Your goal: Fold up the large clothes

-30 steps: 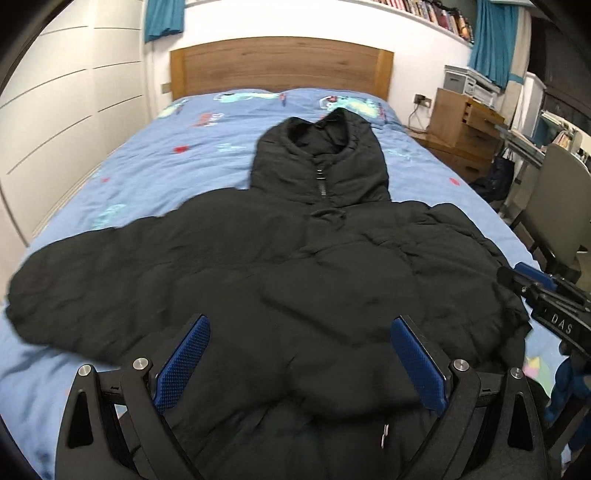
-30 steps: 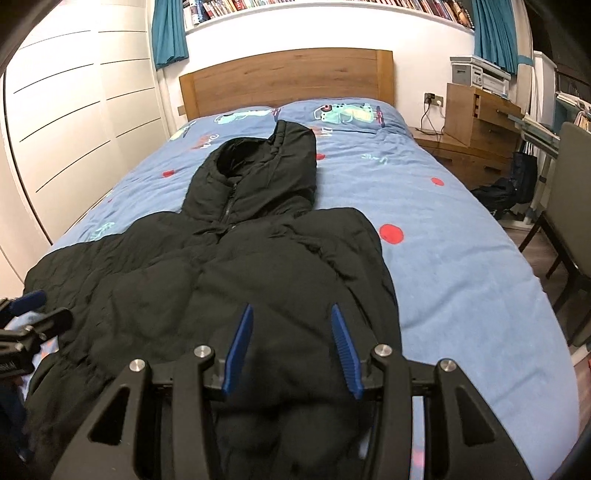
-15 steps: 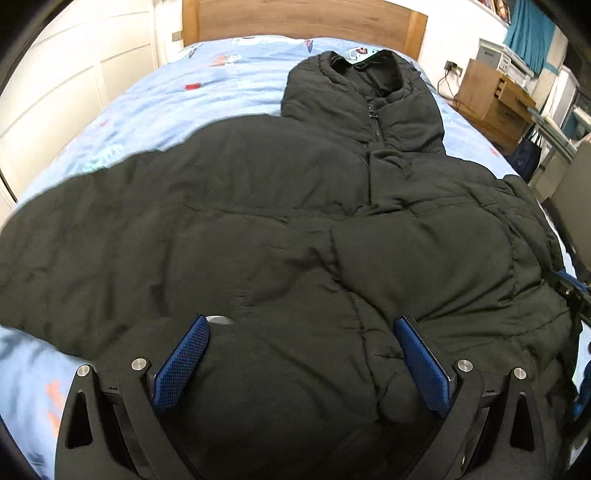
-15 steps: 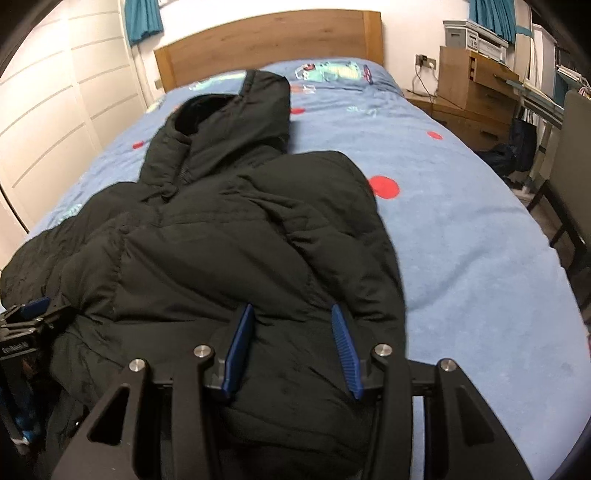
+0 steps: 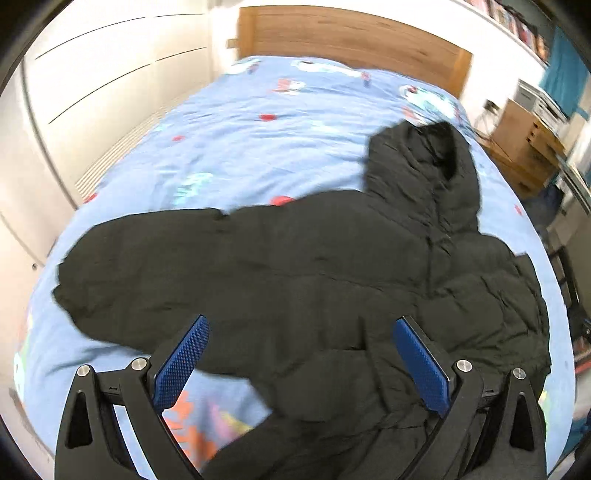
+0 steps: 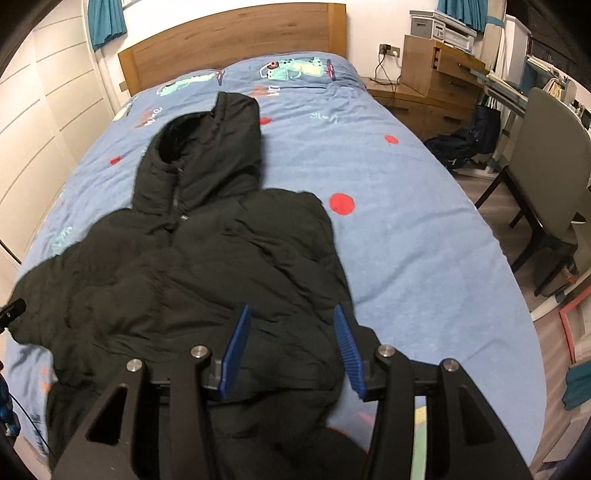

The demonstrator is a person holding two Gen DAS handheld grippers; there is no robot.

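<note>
Left wrist view: the outstretched sleeve is the next fold

Left wrist view shows the black quilted hooded puffer jacket (image 5: 332, 280) lying front-up on the blue patterned bedspread (image 5: 258, 147), hood toward the wooden headboard (image 5: 351, 33). One sleeve (image 5: 140, 273) stretches flat out to the jacket's side, toward the white wardrobe wall (image 5: 92, 92). The left gripper (image 5: 301, 354) hovers over the lower body of the jacket, its jaws wide apart and empty

In the right wrist view the other side looks tucked in over the body, the edge running straight down from the shoulder, so I judge the sleeve-folding step to be half done. The right gripper (image 6: 291, 343) hangs above the hem, jaws partly apart, holding nothing

The next move, as I read it, falls to the left gripper: reach out to the sleeve near its cuff, pinch enough padded fabric to keep hold, and carry it across the chest. The slippery, bulky fill may spring back unless it is pressed flat
</note>
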